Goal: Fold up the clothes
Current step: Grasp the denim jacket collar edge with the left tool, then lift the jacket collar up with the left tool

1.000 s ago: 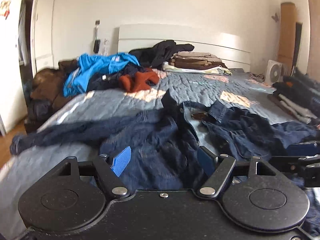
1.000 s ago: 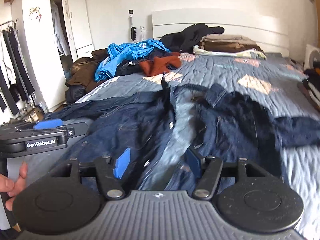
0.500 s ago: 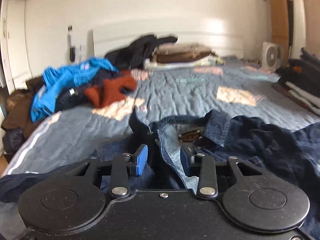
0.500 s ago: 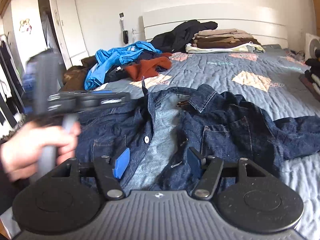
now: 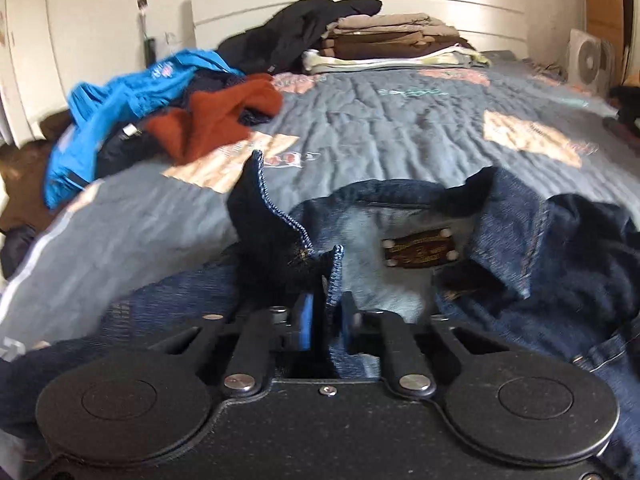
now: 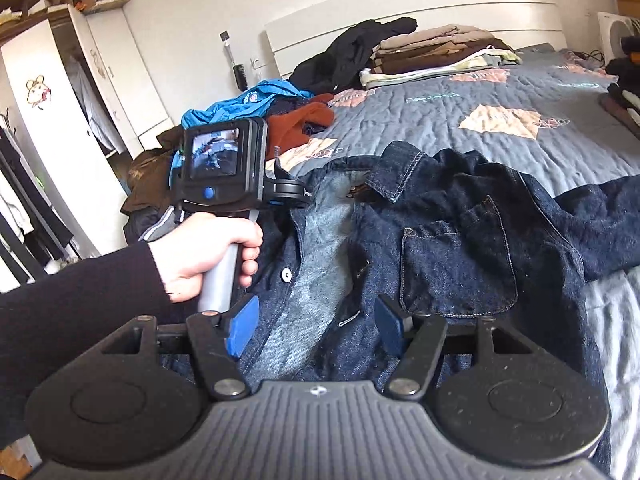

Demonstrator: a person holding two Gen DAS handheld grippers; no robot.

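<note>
A dark blue denim jacket (image 5: 540, 280) lies open, front up, on the grey quilt (image 5: 400, 132), with its collar and brown label (image 5: 420, 248) facing me. My left gripper (image 5: 326, 320) sits at the jacket's left front edge just below the collar. Its jaws are closing, and the upright denim edge is pinched between the pads. In the right wrist view a hand (image 6: 204, 256) holds that gripper's handle beside the jacket (image 6: 460, 248). My right gripper (image 6: 316, 324) hovers open over the jacket's lower front, with nothing gripped.
Unfolded clothes, blue and rust (image 5: 216, 116), are heaped at the bed's far left. A folded stack (image 5: 392, 40) and a black garment lie by the headboard. A wardrobe (image 6: 80, 120) stands to the left, a fan (image 5: 588, 60) and more folded clothes (image 6: 624, 100) to the right.
My left gripper moved forward and down to the jacket's collar, and its jaws went from wide open to pinching the front edge. The right gripper shifted slightly and stayed open.
</note>
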